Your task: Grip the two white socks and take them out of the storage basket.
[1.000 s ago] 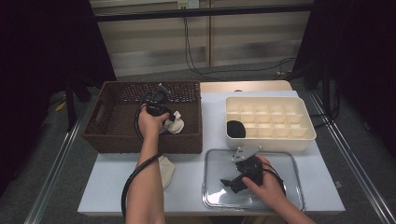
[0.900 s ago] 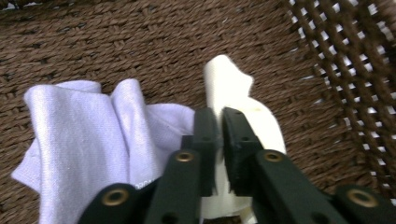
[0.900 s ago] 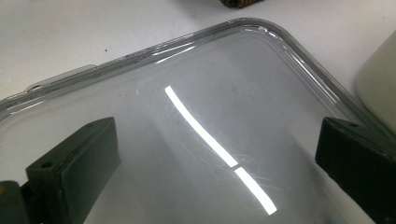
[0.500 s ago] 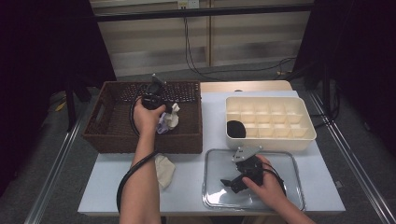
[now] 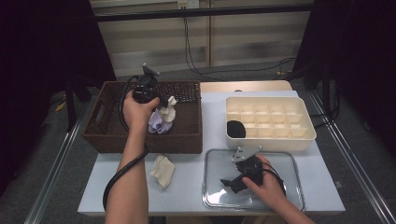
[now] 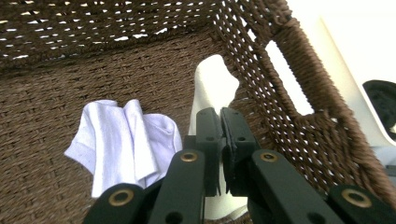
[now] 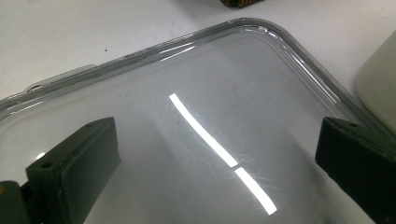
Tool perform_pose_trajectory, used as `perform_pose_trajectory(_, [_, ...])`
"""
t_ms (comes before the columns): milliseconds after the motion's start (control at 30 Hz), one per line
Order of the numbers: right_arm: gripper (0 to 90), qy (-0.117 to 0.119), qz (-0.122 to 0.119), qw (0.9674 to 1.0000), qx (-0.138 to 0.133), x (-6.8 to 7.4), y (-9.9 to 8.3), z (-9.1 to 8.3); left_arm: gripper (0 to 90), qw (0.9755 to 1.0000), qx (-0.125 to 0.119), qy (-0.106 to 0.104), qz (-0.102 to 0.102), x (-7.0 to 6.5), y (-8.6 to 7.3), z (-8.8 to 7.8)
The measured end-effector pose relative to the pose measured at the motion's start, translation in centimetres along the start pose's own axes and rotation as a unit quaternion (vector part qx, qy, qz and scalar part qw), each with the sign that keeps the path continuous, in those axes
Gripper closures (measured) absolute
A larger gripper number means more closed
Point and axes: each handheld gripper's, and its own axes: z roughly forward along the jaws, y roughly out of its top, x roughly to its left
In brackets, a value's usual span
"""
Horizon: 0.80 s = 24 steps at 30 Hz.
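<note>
Your left gripper [image 5: 161, 103] has its jaws pressed together on a cream-white cloth [image 6: 211, 91]; they have just been closing, and the fabric is pinched between the pads. The cloth hangs from the jaws over the inside of the brown wicker basket [image 5: 105, 135], toward the basket's right wall. In the left gripper view it drapes beside the handle cut-out in that woven wall. Just left of it, a pale lilac-white cloth [image 6: 122, 142] lies crumpled on the basket floor; whether the two cloths touch cannot be told. The basket sits at the far left of the white table [image 5: 187, 196]. In front of the basket, on the near left part of the table, lies another cream cloth [image 5: 162, 170], well apart from the held one. To the right of the basket stands a cream divided tray [image 5: 299, 135], with a black item [image 5: 236, 129] in its near left compartment. Nearer to you, a clear glass dish [image 5: 289, 161] rests on the table. Your right gripper [image 5: 229, 183] sits over the dish, jaws standing wide apart with nothing between them.
</note>
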Motion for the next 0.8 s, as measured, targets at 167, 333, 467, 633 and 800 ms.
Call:
perform_pose_trajectory(167, [0.0,0.0,-0.001,1.0,0.0,0.0,0.0,0.0,86.4,0.9999,-0.011,-0.009,0.001,-0.4,-0.2,-1.5])
perform_pose_trajectory(333, [0.0,0.0,-0.001,1.0,0.0,0.0,0.0,0.0,86.4,0.9997,-0.015,-0.014,0.009,-1.0,-0.7,-2.9])
perform_pose_trajectory(467, [0.0,0.0,-0.001,1.0,0.0,0.0,0.0,0.0,86.4,0.9997,-0.014,-0.019,0.01,-1.2,-1.1,-3.6])
perform_pose_trajectory(633, [0.0,0.0,-0.001,1.0,0.0,0.0,0.0,0.0,86.4,0.9995,-0.016,-0.025,0.01,-1.5,-1.7,-4.3])
perform_pose_trajectory(800, [0.0,0.0,-0.001,1.0,0.0,0.0,0.0,0.0,86.4,0.9993,-0.014,-0.029,0.019,-1.8,-2.2,-5.2])
